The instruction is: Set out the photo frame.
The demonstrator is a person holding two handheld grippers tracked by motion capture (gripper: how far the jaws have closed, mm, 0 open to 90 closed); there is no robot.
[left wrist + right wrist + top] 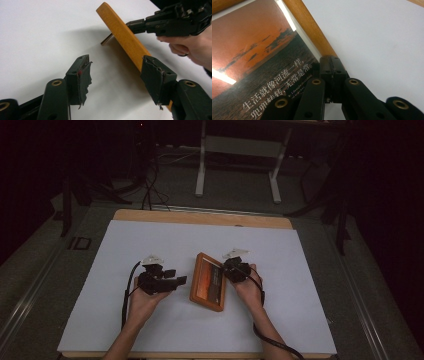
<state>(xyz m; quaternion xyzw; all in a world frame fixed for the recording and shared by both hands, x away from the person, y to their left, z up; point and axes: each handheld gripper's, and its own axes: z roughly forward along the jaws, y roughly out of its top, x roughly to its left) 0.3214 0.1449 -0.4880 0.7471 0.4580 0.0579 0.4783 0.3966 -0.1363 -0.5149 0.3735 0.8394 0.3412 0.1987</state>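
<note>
The right tongs (332, 65) pinch the picture frame (208, 282), captioned 生活就像河流一样; the left tongs (116, 80) stand spread beside it.

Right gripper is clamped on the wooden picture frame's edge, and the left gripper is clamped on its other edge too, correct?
Not quite. The right gripper is shut on the wooden picture frame with the sunset photo, but the left gripper is open: the left gripper view shows its fingers spread apart, one beside the frame's edge, not clamping it.
</note>
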